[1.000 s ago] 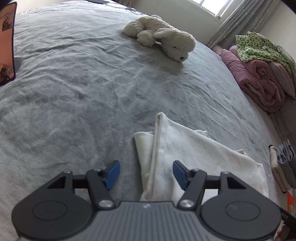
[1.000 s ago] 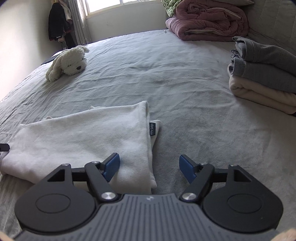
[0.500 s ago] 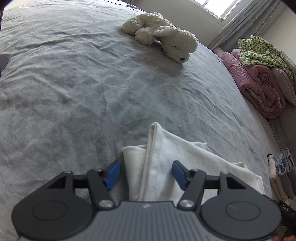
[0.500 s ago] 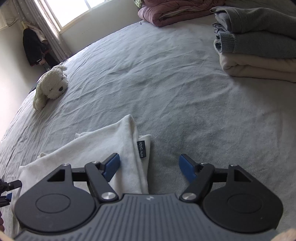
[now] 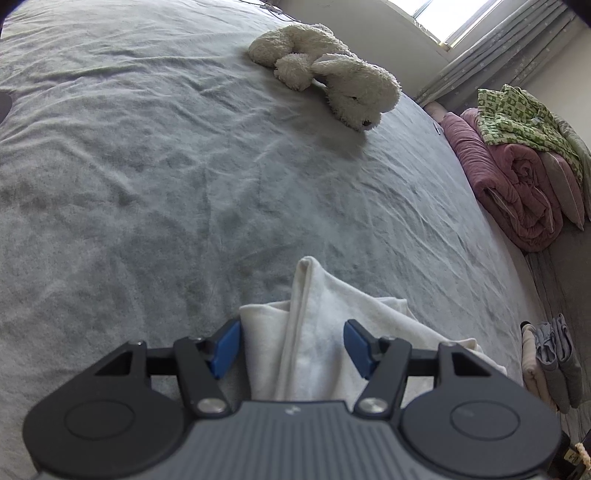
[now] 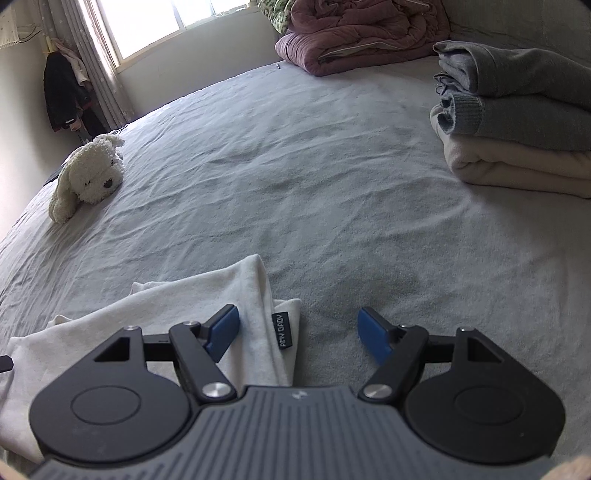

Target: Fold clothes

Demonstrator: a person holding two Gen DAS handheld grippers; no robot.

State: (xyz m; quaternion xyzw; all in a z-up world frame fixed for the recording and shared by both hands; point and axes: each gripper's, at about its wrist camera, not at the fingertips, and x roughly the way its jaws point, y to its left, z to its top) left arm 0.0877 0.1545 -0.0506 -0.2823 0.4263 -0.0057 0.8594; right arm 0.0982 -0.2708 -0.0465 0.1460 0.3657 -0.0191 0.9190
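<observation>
A white garment (image 5: 317, 332) lies partly folded on the grey bed. My left gripper (image 5: 291, 349) is open, its blue pads astride the garment's left end. In the right wrist view the same garment (image 6: 166, 317) lies at lower left, with a black label (image 6: 282, 329) at its right corner. My right gripper (image 6: 299, 334) is open over that corner, its left pad above the cloth and its right pad above bare sheet.
A white plush dog (image 5: 328, 74) lies at the far side of the bed (image 5: 147, 166); it also shows in the right wrist view (image 6: 88, 173). A stack of folded grey and beige clothes (image 6: 517, 125) sits at right. A pink quilt (image 6: 354, 33) with green cloth lies by the window.
Both grippers have moved in over the garment's two ends, and it now sits closer between the pads. Both stay open.
</observation>
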